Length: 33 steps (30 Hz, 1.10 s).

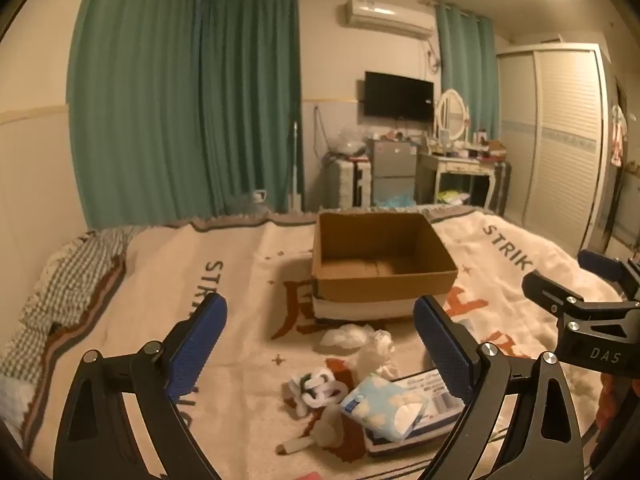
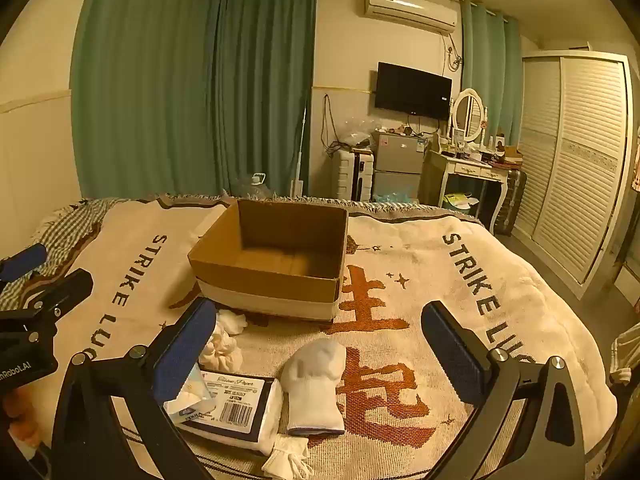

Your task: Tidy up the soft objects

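Observation:
An empty cardboard box stands on the bed; it also shows in the right wrist view. In front of it lie soft items: a blue-and-white tissue pack, a flat tissue package, a white-and-green scrunchie, crumpled white cloth, and a white sock. A white face mask lies at the near edge. My left gripper is open above the scrunchie and tissue pack. My right gripper is open above the sock. Both are empty.
A cream blanket with orange characters and "STRIKE LUCK" covers the bed. A checked cloth lies at the left edge. Beyond the bed are green curtains, a small fridge, a dressing table and a wardrobe.

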Available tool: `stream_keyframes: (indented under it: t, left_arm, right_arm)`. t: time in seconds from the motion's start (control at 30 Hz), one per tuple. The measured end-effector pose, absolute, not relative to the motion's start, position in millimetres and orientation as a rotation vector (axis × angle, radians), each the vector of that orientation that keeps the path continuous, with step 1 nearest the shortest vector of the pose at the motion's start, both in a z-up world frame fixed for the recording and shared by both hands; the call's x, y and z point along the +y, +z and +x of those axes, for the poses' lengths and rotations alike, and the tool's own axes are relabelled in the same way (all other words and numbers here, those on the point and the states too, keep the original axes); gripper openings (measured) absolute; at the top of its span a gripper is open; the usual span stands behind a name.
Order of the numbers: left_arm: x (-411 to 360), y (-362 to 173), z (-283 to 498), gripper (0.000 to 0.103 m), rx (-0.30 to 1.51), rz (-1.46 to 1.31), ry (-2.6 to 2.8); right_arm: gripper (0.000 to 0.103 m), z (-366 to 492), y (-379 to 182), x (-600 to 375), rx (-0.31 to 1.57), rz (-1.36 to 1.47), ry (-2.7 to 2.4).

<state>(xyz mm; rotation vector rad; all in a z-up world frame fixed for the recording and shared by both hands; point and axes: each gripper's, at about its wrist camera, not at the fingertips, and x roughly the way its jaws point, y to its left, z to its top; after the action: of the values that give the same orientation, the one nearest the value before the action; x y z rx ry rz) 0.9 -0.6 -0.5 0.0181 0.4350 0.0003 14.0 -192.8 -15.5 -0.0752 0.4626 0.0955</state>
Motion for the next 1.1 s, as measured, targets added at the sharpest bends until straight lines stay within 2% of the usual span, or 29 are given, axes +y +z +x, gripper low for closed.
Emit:
stream_keyframes:
  t: [1.1]
  left_arm:
    - [2, 0, 1, 0.096, 0.425, 0.008, 0.007]
  right_arm:
    - [0.103, 18, -21, -191, 0.488, -0.057, 0.106]
